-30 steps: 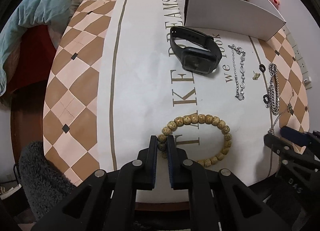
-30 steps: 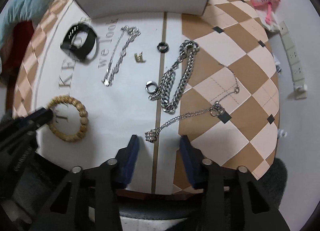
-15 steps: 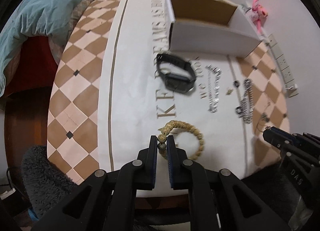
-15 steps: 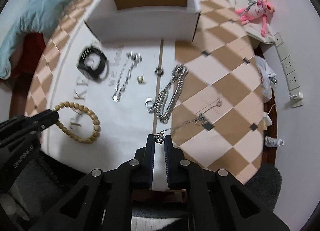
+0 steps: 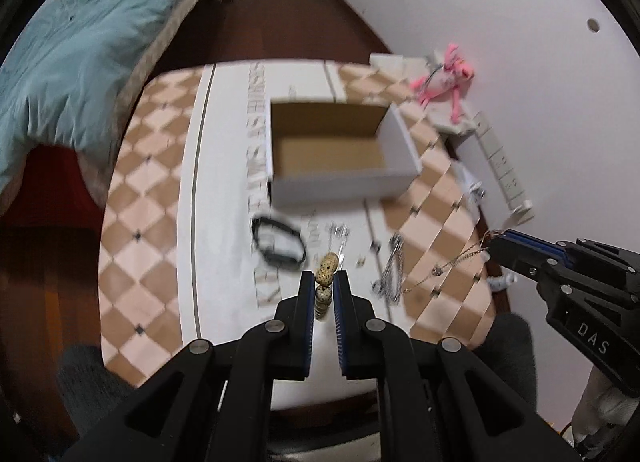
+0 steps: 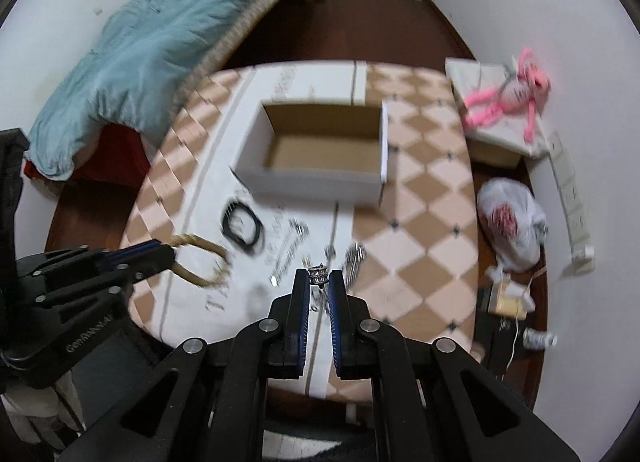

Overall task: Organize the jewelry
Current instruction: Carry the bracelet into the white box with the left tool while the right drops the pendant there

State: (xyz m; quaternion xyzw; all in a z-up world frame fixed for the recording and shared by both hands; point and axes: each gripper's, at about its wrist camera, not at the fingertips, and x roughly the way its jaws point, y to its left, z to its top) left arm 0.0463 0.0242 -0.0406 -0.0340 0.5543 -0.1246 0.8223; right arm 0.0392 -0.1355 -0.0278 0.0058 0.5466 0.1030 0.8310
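Both claws were clenched on jewelry and held clear above the table. Left gripper pinched the bead bracelet by a single bead, the rest of its loop hanging below — right gripper nipped the thin necklace by its ringed end, chain trailing loose. The open white box sat ahead with nothing visible inside; the watch and the silver chains lay between me and it. To do this well, I judged, I should carry both high enough that the dangling ends clear the near wall, center each over the cavity, then release — not fling, since a swinging chain could catch the rim.
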